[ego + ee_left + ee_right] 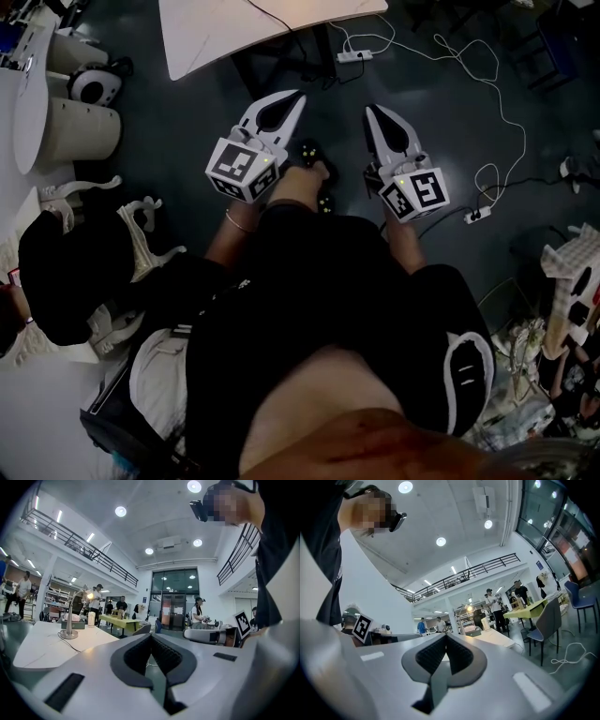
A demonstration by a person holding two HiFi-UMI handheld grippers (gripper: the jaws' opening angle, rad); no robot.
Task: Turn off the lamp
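Left tool (151, 635): jaws pressed together, nothing pinched. Right tool (446, 634): same, pressed together and empty. Both were held about level in front of the person's body, over the floor (187, 122), side by side and apart from each other.

Task status: not done, as judged from the views. The lamp (70, 623) was seen lit, its head glowing at the end of a curved arm. It stood on the white surface (47, 646) towards the far edge, well apart from both tools. No contact with the lamp or its switch was shown. The switch position could not be made out. Left to do: approach the surface, reach the lamp, actuate the switch.

Around the lamp: a white cylinder (91, 618) and a dark box (77, 626) were just beside its base, and a thin cord (70, 644) ran across the surface towards the near edge.

Possible obstructions: a power strip (353, 56) and a loose white cable (502, 117) lay on the floor near the corner of the surface. A chair (548, 620) stood further out. Other people were in the background, well apart.
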